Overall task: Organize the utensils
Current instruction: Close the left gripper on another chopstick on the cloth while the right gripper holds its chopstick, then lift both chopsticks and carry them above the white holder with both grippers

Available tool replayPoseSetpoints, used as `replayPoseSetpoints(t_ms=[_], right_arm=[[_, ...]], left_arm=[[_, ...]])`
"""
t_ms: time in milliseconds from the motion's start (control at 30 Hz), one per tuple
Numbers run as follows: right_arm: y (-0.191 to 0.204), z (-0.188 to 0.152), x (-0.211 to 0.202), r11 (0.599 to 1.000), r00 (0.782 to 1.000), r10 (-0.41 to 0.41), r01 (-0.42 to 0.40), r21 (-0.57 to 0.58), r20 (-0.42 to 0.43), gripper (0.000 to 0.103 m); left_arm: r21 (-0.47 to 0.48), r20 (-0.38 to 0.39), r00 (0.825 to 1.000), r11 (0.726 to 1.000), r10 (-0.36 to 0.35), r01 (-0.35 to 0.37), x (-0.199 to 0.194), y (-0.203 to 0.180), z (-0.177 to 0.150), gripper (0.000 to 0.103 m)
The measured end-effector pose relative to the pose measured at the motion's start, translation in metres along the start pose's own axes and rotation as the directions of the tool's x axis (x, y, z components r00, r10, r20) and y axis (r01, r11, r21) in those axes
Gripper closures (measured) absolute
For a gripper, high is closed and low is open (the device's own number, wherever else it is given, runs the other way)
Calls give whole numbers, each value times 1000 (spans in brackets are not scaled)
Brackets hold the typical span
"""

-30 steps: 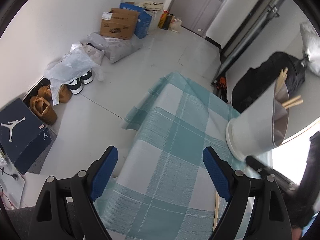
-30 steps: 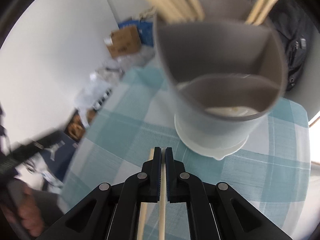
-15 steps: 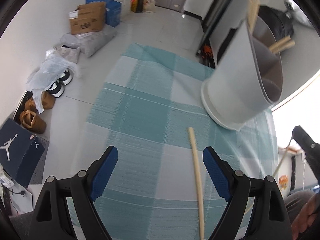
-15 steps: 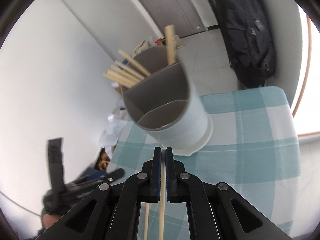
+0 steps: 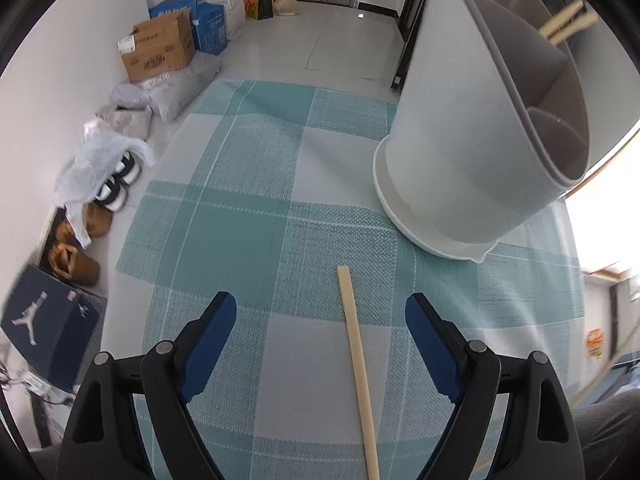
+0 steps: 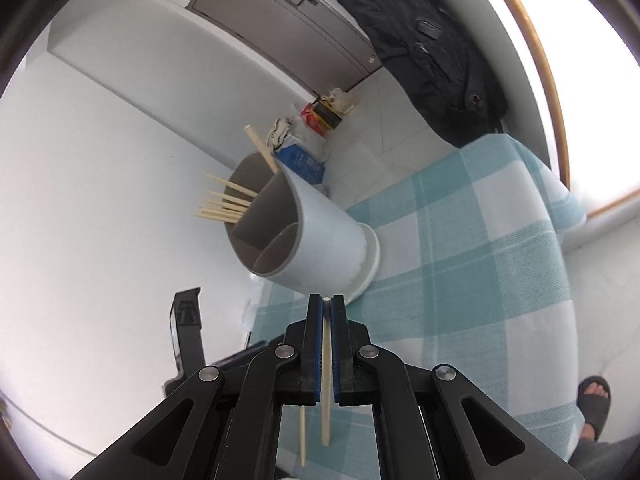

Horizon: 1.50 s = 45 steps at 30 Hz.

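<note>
A grey divided utensil holder (image 5: 480,128) stands on the teal checked tablecloth (image 5: 248,216), with several wooden chopsticks (image 6: 228,204) in its far compartment. One wooden chopstick (image 5: 358,360) lies on the cloth between the fingers of my left gripper (image 5: 320,320), which is open and empty just above it. My right gripper (image 6: 327,308) is shut on a chopstick (image 6: 326,380), held in the air in front of the holder (image 6: 304,232). The lying chopstick (image 6: 302,436) shows below it.
Cardboard boxes (image 5: 158,50), bags and shoes (image 5: 116,188) lie on the floor beyond the table's left edge. A dark coat (image 6: 432,56) hangs behind the table. A sandalled foot (image 6: 596,400) stands at the right.
My left gripper has moved right and closer over the lying chopstick. My right gripper has lifted and pulled back from the holder with its chopstick still held.
</note>
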State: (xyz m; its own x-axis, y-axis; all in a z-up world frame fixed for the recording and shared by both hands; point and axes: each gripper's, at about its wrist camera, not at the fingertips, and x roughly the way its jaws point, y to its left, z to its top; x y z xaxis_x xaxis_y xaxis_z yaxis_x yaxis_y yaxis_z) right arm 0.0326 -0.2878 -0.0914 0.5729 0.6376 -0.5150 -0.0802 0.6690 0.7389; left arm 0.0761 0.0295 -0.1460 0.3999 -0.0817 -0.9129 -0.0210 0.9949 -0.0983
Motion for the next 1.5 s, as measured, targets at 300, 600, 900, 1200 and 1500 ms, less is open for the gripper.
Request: replayPoseSetpoints(t_ms=[300,600,900,1200,1500], right_arm=[[-28,-2,-15,997,1000,14,-14,70,6,100],[-28,-2,-20,998,1000,10,-11,57,11,100],[-16,-5,-19,1000,999,-18,17,6,29,100],[-10,-6,-18,1000,999,-17,17,-3,41,100],[-13,-7,-21,999,998,-34,34,2,47,100]], left_arm=[[50,1,997,996,75,-75,10,-15,0,60],[68,8,998,996,56,-56,8,-21,-2,98],[67,-5,997,995,-76,76,5,-23,-9,101],[131,-34,989,980,-143,147,4,-31,-17,100],[241,-20,998,968,-63,66,12,-48,-9,85]])
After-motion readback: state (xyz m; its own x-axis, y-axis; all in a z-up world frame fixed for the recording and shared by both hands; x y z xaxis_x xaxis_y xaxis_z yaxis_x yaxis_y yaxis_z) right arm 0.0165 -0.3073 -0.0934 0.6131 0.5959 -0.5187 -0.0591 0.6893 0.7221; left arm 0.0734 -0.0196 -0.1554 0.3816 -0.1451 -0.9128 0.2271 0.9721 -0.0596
